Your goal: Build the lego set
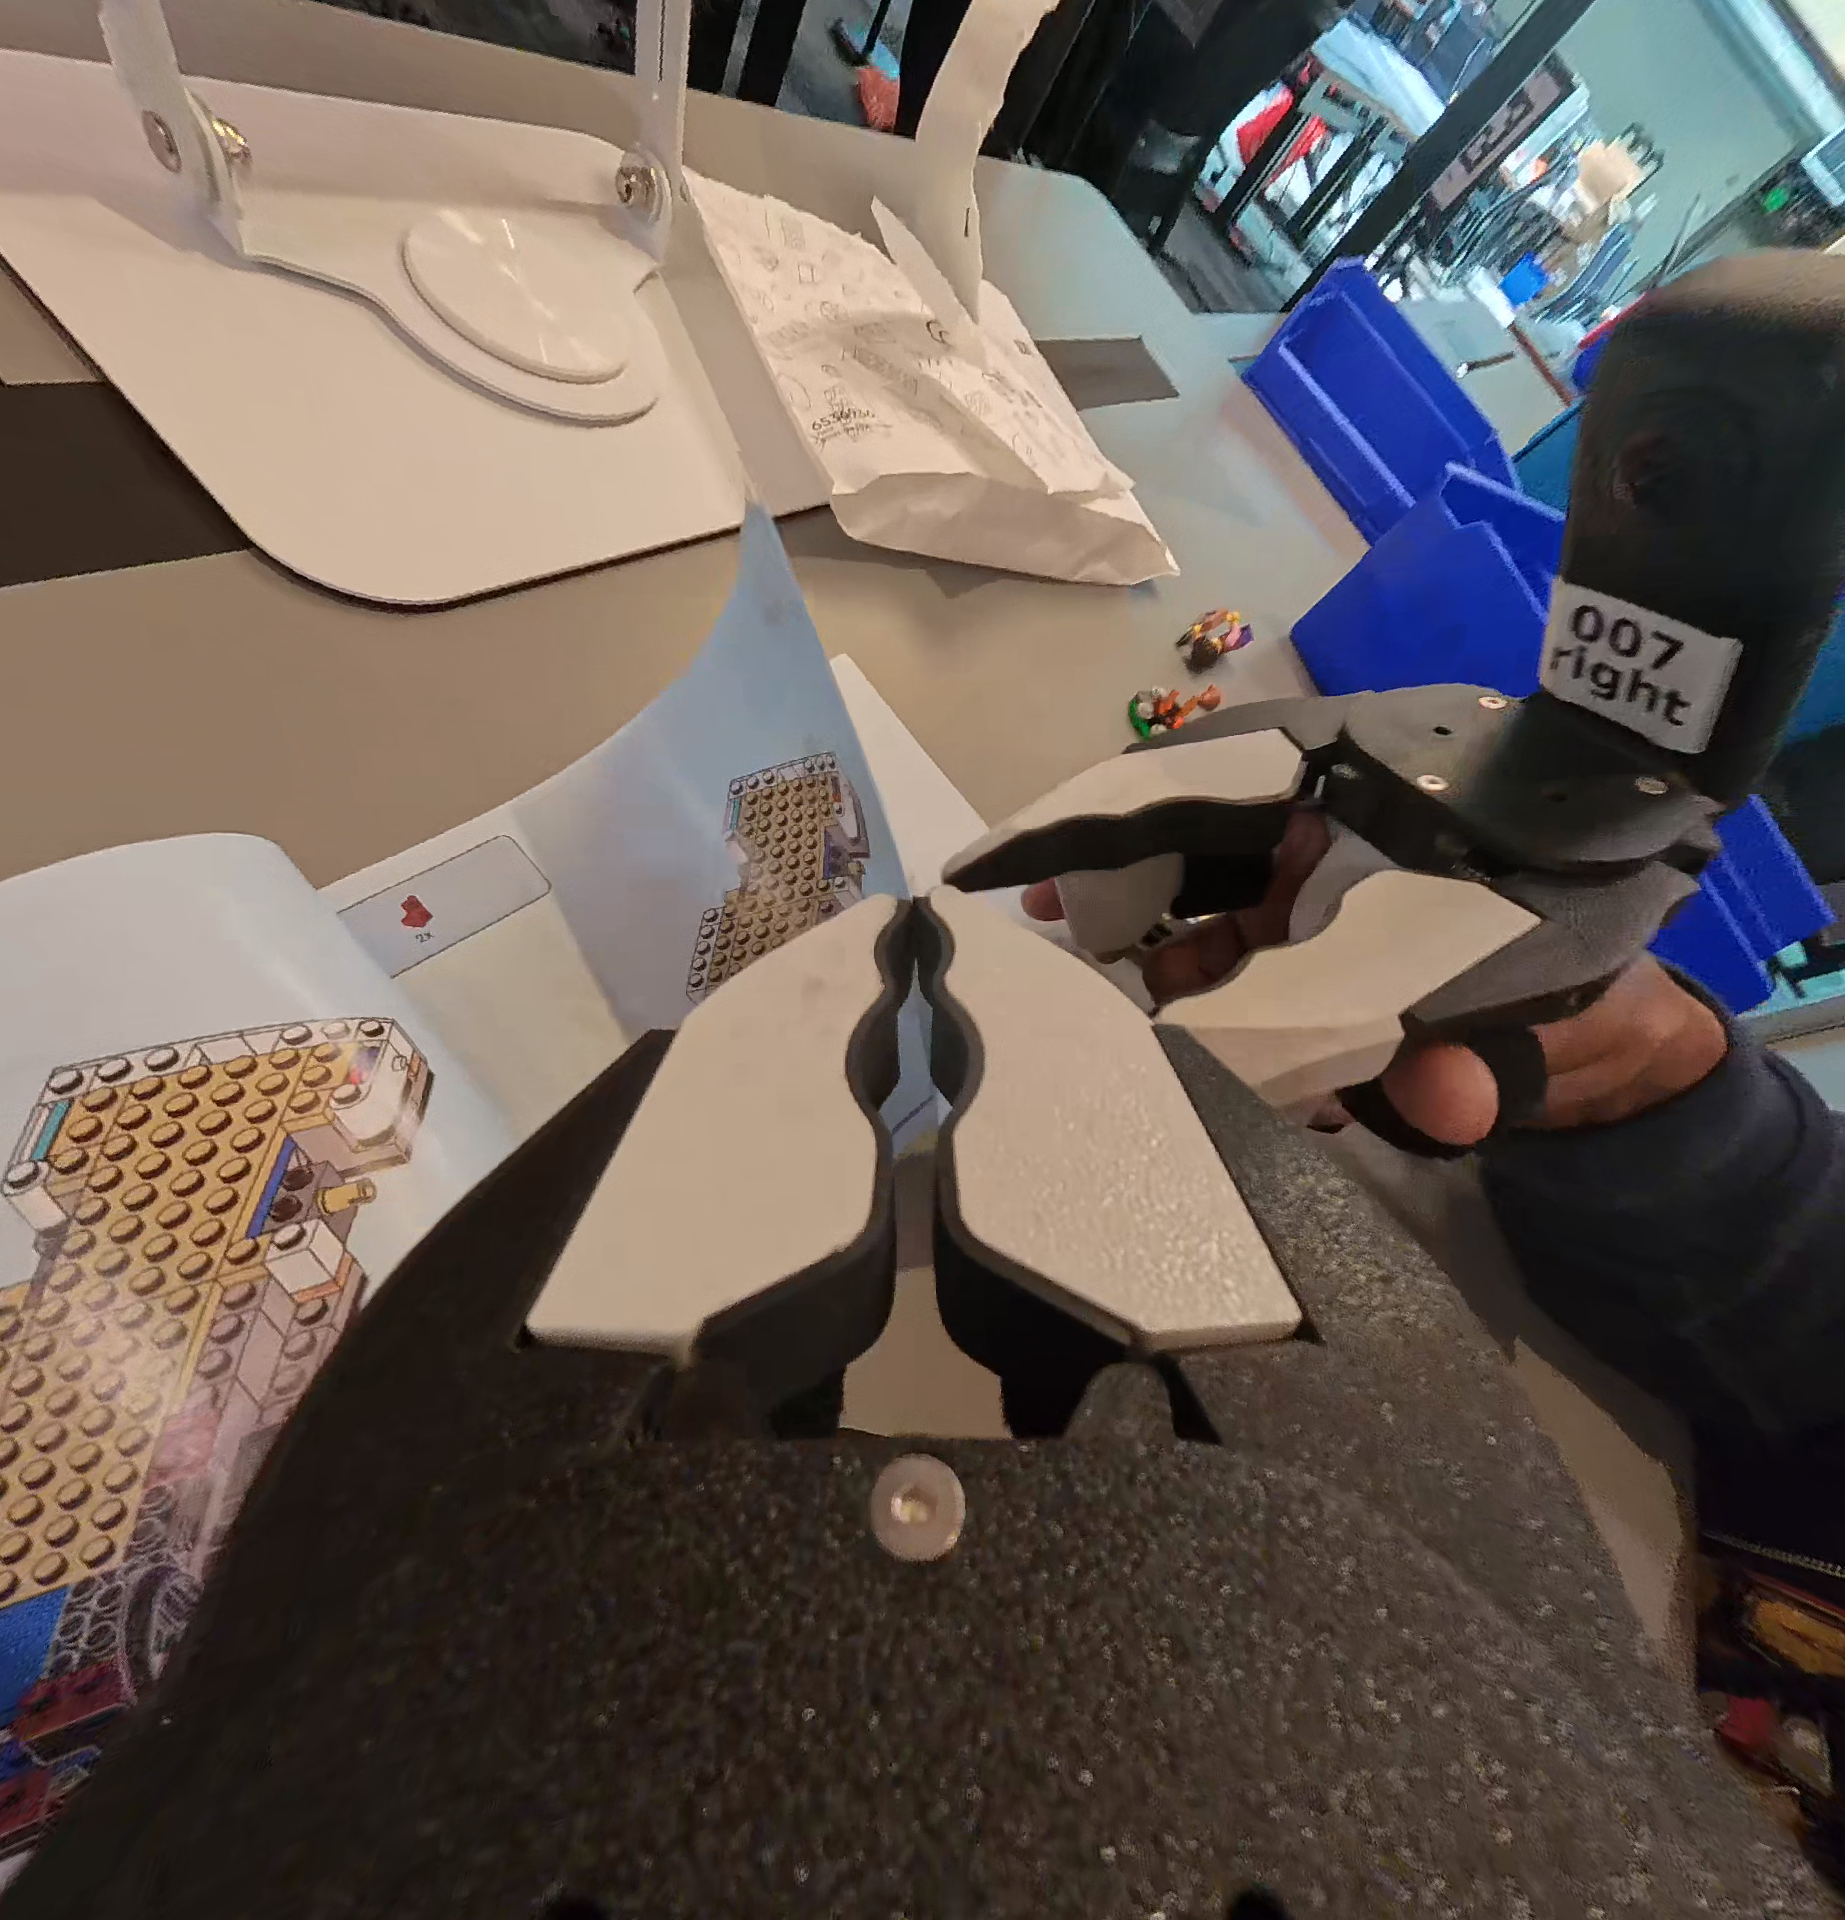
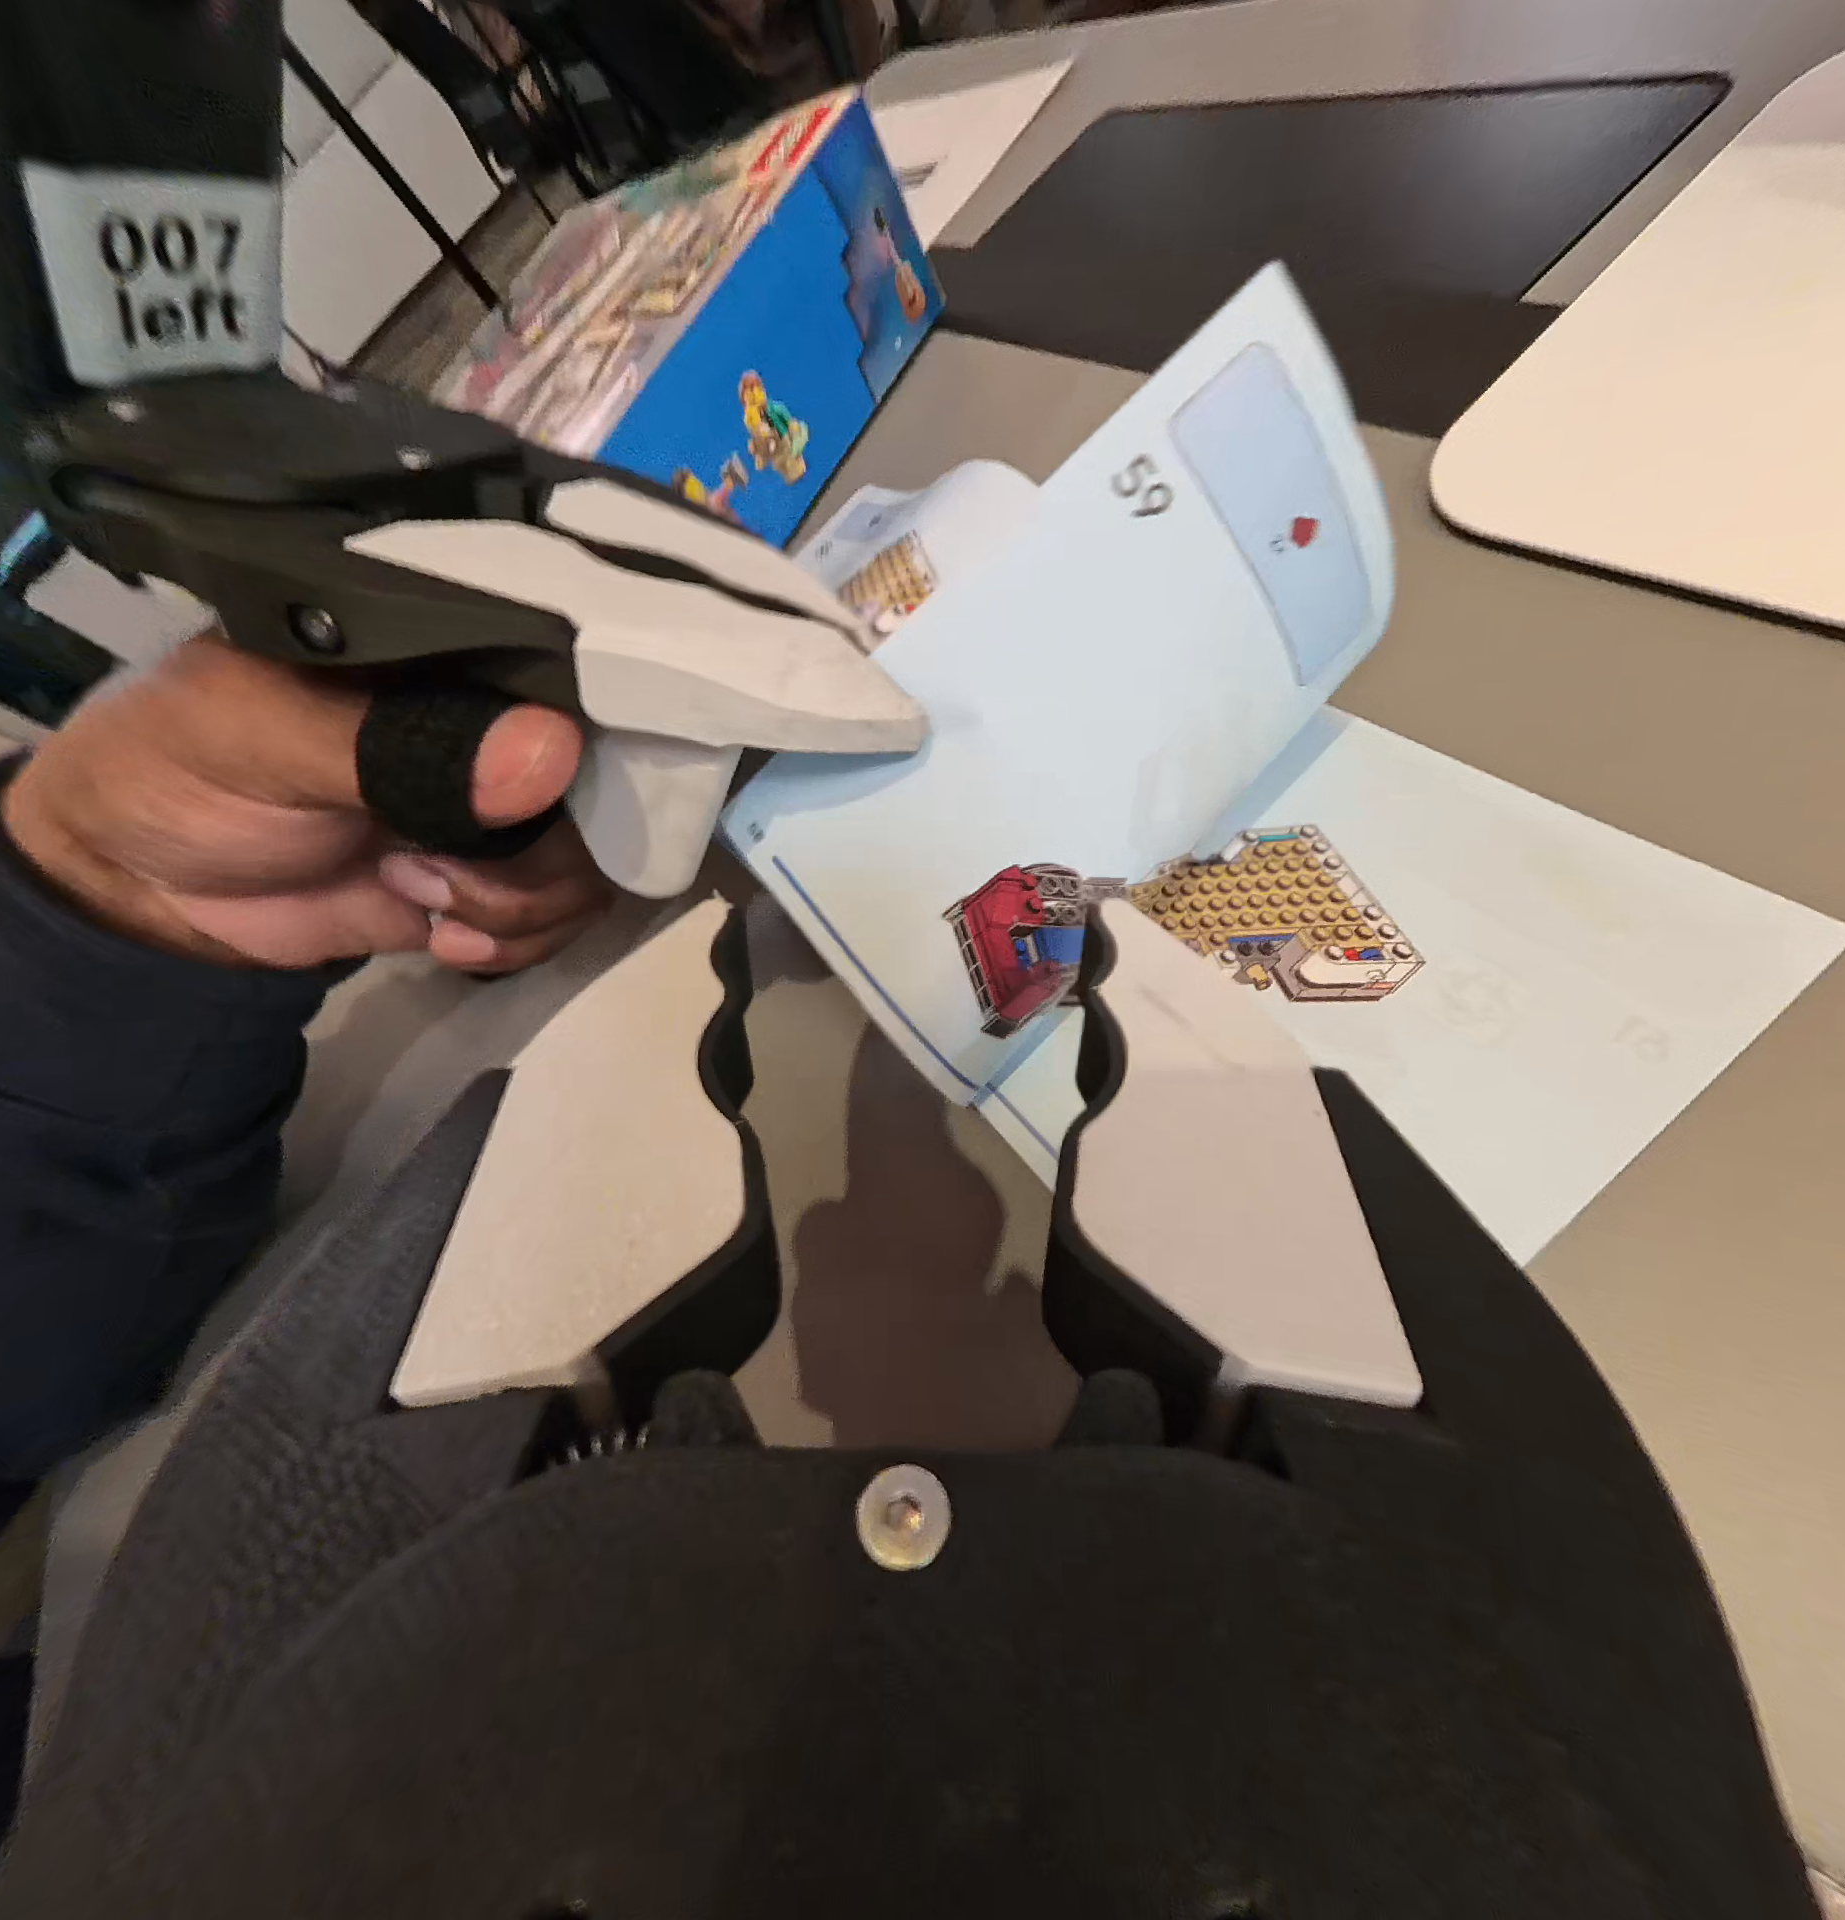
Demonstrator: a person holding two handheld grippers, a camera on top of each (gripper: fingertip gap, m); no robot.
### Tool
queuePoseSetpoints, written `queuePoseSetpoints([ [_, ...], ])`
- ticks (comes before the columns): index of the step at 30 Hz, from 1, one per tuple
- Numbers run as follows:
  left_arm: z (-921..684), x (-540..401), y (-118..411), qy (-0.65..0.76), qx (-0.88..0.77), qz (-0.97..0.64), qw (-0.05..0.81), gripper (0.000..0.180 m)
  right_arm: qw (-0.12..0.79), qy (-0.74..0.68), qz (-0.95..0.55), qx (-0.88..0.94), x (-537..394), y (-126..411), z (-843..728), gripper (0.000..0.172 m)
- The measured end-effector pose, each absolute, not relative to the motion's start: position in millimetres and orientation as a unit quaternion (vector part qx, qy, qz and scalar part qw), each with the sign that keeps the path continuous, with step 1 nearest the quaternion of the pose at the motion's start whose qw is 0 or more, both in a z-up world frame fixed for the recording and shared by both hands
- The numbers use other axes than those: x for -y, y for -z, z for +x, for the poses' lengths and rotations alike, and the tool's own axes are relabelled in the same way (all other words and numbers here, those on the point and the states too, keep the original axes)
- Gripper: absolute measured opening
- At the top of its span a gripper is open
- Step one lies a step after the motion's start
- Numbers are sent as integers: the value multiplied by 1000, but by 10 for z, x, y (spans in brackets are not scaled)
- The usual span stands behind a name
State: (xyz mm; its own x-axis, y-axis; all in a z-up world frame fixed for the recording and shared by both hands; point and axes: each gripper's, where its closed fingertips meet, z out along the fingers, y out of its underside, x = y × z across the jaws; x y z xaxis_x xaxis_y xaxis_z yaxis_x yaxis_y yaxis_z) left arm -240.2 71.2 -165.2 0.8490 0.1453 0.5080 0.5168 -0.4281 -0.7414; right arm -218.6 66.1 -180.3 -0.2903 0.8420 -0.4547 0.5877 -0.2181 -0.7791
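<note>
**Booklet page pinched and lifted, second gripper wide beside it**

Light blue page (image 1: 783,727) of an open instruction booklet (image 2: 1469,997), raised off the spread and curved upward, printed with a brick-built model in tan, red and blue. Lower corner of that page clamped between the closed fingertips of the left gripper (image 1: 916,914), pads pressed together on the paper edge (seen from the side in the right wrist view, same pinch at the page's near corner (image 2: 897,727)). Rest of the booklet lying flat on the grey-beige table (image 1: 482,665), another model drawing showing on the page underneath.

Right gripper (image 2: 913,914) spread wide, nothing between the fingers (image 2: 1157,997), tips hovering just over the booklet's near edge; the right-hand finger overlapping the printed drawing, contact with the paper not discernible. In the left wrist view, this gripper (image 1: 1053,945) sits just beside the left fingertips, held by a hand (image 1: 1458,1081) in a dark sleeve.

Further out: a white flat stand base (image 1: 409,343) beyond the booklet, a crumpled white paper bag (image 1: 939,416), two small toy figures (image 1: 1188,675) on the table, blue bins (image 1: 1417,499) at the right, and a blue toy box (image 2: 752,312) behind the left gripper.
</note>
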Motion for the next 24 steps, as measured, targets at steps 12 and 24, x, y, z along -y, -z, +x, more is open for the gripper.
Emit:
queuePoseSetpoints([
  [12,-2254,-603,1489,262,215,-770,540,3,101,-538,-586,598,-505,1844,-2312,60],
  [24,-2317,-539,1468,260,206,-766,551,7,71,-586,-567,575,-531,1709,-2255,35],
])
